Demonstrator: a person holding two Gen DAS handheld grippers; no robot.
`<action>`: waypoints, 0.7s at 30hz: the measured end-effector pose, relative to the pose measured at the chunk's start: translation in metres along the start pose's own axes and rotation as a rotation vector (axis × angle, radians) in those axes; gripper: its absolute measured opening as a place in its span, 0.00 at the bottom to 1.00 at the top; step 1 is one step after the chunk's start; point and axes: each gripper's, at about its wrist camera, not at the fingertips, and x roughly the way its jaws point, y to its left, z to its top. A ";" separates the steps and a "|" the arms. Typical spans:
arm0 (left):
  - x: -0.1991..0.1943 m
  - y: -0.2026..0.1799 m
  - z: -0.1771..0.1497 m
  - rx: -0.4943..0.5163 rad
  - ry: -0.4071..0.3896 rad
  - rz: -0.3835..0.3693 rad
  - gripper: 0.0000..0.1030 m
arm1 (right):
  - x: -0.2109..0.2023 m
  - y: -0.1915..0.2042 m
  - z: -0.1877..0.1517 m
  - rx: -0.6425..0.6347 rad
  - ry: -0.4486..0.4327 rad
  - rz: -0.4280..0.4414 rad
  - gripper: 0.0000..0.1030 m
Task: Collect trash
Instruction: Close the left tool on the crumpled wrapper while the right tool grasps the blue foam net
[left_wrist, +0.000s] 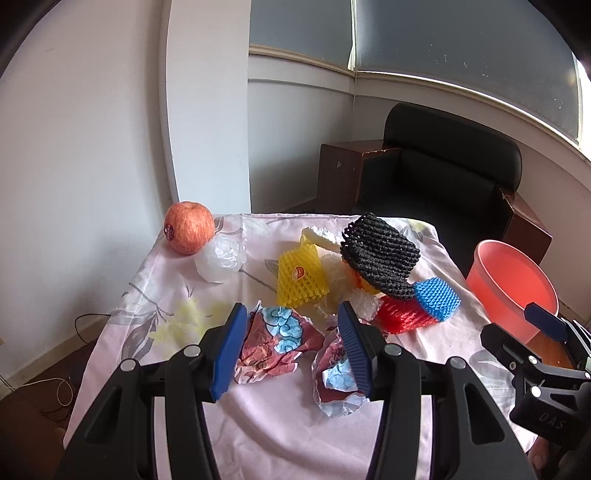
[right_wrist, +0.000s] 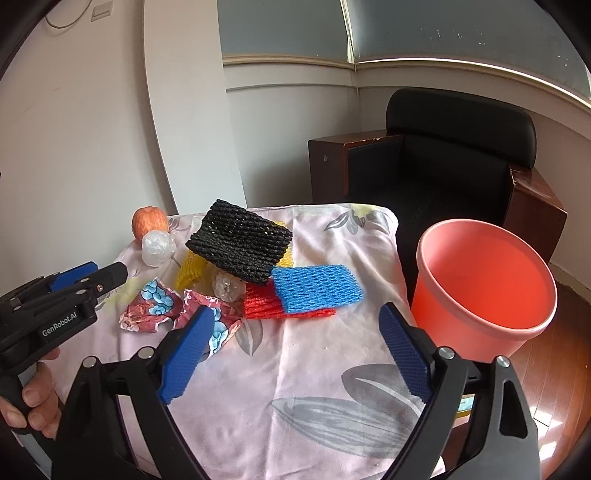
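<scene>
Trash lies on a table under a flowered cloth (left_wrist: 258, 424). Two crumpled red-and-blue wrappers (left_wrist: 273, 339) (right_wrist: 147, 306) lie nearest the left gripper (left_wrist: 291, 308), which hovers open over them without its pads touching either. Behind them are a yellow foam net (left_wrist: 301, 275), a black foam net (right_wrist: 240, 240), a blue net (right_wrist: 317, 290) and a red net (right_wrist: 266, 306) in a loose pile. My right gripper (right_wrist: 295, 310) stands open above bare cloth in front of the red and blue nets. A pink bucket (right_wrist: 487, 280) stands past the table's right edge.
An apple (left_wrist: 189, 227) and a ball of clear plastic (left_wrist: 221, 260) sit at the table's far left corner. A black armchair (right_wrist: 443, 166) stands behind the table and bucket. White walls close the left side. A hand (right_wrist: 37, 398) holds the left gripper's grip.
</scene>
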 end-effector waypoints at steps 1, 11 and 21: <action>0.002 0.003 -0.001 -0.003 0.010 -0.007 0.49 | 0.002 -0.001 -0.001 0.002 0.005 0.001 0.88; 0.019 0.022 -0.018 0.032 0.071 -0.046 0.49 | 0.024 -0.009 -0.005 0.015 0.073 0.025 0.81; 0.056 0.027 -0.014 0.043 0.130 -0.045 0.41 | 0.040 -0.015 -0.001 0.026 0.107 0.035 0.80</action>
